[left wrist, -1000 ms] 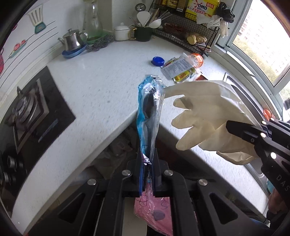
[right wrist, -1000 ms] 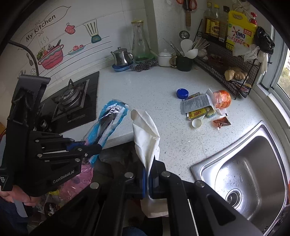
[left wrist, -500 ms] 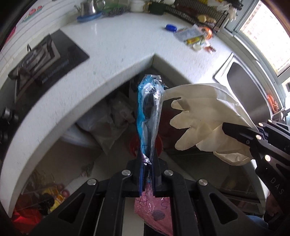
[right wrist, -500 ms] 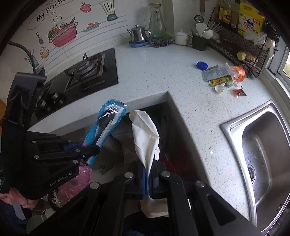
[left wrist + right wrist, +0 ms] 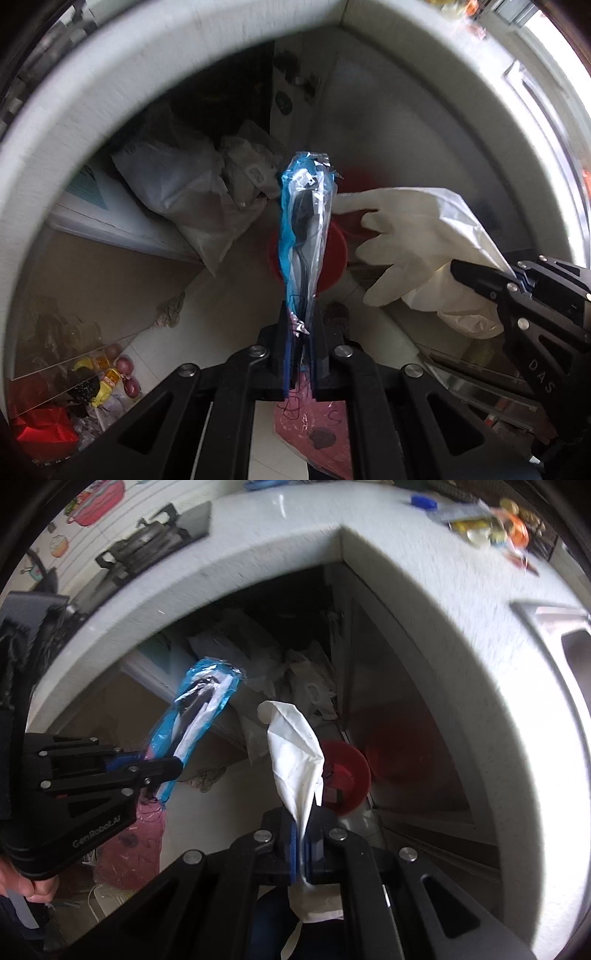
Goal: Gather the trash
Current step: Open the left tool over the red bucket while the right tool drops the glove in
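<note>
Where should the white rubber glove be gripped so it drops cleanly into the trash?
At the cuff end, as the right hand-held gripper does now: shut on the white rubber glove near its opening. The flat, floppy cuff pinches easily, and the fingers hang free beyond the pads. Come from the cuff side, not the fingers.

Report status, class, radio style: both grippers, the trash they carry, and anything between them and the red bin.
Left gripper shut on blue wrapper. Right gripper shut on white glove. Red bin below, path open.
</note>
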`<state>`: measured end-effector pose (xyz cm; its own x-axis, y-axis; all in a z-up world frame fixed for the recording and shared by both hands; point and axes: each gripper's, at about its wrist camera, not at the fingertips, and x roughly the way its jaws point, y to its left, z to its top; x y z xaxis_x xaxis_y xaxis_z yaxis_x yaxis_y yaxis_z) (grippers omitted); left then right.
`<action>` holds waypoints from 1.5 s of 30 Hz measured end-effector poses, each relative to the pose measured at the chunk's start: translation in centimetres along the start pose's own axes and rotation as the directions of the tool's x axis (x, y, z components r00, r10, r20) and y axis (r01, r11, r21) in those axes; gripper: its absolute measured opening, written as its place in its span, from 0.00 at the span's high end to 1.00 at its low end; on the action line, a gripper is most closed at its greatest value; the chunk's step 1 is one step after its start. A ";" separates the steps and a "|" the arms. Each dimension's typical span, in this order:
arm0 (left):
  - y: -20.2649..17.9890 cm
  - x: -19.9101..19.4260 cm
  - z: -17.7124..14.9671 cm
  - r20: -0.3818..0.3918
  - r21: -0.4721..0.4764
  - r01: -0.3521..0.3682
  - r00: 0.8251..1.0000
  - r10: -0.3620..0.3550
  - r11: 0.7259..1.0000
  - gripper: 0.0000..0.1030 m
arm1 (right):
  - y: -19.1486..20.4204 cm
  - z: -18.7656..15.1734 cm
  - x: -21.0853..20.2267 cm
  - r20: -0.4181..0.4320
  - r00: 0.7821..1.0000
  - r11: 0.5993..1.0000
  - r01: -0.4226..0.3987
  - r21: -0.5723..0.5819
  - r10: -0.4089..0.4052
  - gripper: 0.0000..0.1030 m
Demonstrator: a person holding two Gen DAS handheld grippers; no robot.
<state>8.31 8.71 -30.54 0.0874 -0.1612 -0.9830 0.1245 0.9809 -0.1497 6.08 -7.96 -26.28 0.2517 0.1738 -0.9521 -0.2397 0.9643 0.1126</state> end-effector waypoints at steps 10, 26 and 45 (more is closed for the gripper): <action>0.6 13.9 0.4 -0.108 0.004 0.042 0.993 -0.041 0.999 0.94 | -5.6 -1.8 11.8 -0.057 0.995 0.993 0.082 0.083 -0.078 0.98; -0.8 23.8 3.2 -0.127 0.084 0.082 0.989 -0.071 0.993 0.30 | -7.8 -3.1 17.7 -0.084 0.990 0.979 0.130 0.160 -0.117 0.98; 4.8 19.4 1.4 0.009 -0.001 -0.069 0.998 0.069 0.998 0.00 | -5.1 -0.7 21.6 -0.129 0.988 0.994 0.088 0.066 -0.079 0.98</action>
<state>11.99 10.15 -50.14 0.1043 -0.0941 -0.9901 0.1169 0.9898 -0.0818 12.08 -9.30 -47.59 0.1465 0.0701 -0.9867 -0.1541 0.9869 0.0472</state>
